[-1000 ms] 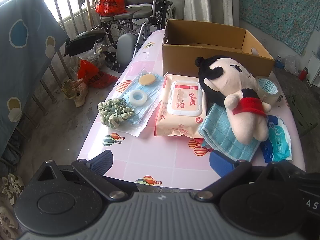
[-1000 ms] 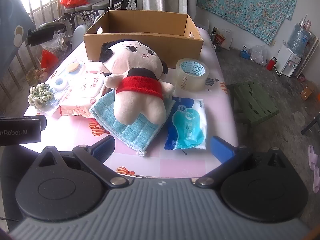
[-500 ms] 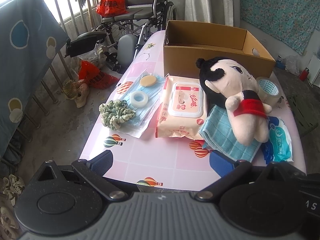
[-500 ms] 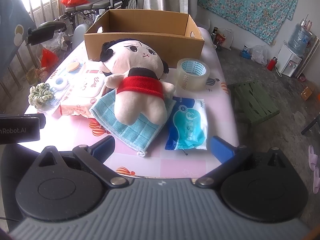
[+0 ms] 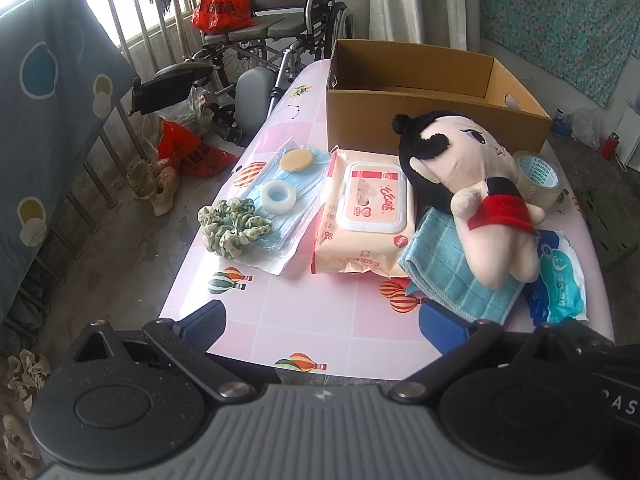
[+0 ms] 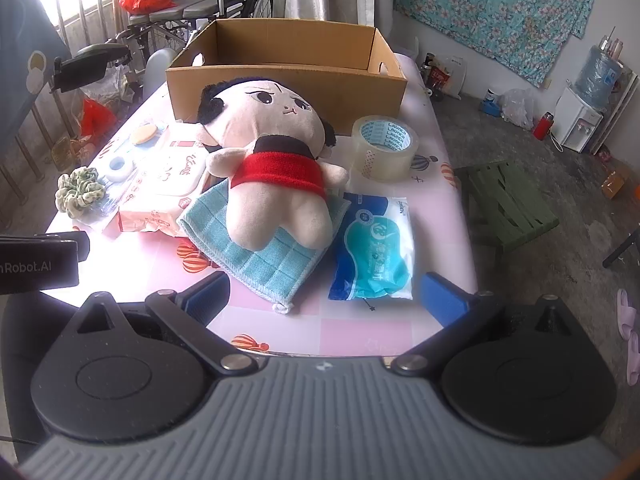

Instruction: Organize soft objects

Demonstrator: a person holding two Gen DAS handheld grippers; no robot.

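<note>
Scrunchie (image 5: 232, 226) far ahead-left of left gripper (image 5: 322, 326); wipes pack (image 5: 366, 216) dead ahead; towel (image 5: 460, 276) by its right finger, doll (image 6: 272, 160) lying on it; tissue pack (image 6: 374, 252) ahead of right gripper (image 6: 324, 300); both grippers wide open, holding nothing.
</note>
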